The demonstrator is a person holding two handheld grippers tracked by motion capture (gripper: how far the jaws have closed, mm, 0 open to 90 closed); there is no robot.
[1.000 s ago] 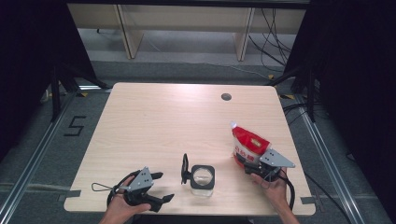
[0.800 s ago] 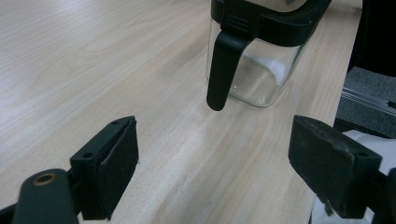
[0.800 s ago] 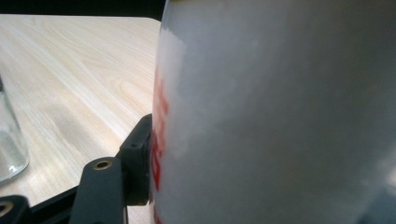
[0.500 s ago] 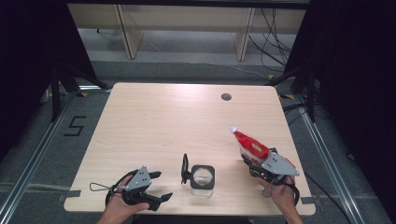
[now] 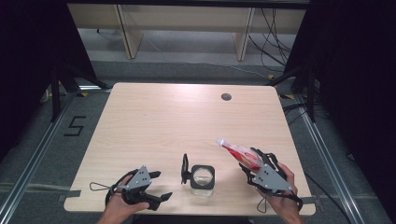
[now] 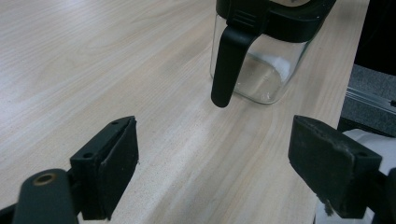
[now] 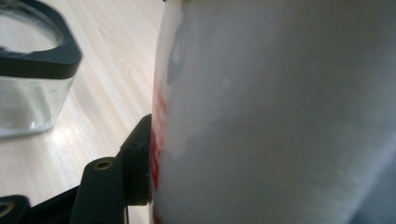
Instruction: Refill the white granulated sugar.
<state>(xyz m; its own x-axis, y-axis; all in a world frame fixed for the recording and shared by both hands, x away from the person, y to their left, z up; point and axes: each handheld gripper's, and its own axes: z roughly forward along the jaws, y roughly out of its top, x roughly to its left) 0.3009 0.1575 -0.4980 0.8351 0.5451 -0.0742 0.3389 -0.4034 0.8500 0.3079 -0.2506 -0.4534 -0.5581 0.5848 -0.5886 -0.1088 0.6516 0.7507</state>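
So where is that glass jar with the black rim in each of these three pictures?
High view: the glass jar stands near the table's front edge, between the two grippers.
Left gripper view: the jar is at the top, right of centre, its black handle hanging down its side.
Right gripper view: the jar sits at the upper left, beside the red and white bag.
Shared landmark: the jar's black rim.

Light wood surface (image 5: 154,121), round grommet hole (image 5: 226,97) near far edge. Grey floor (image 5: 187,60), taped "5" marking (image 5: 74,126) at left. Black curtains (image 5: 28,51) both sides. Beige shelving (image 5: 187,18) behind; cables (image 5: 275,32) on floor.
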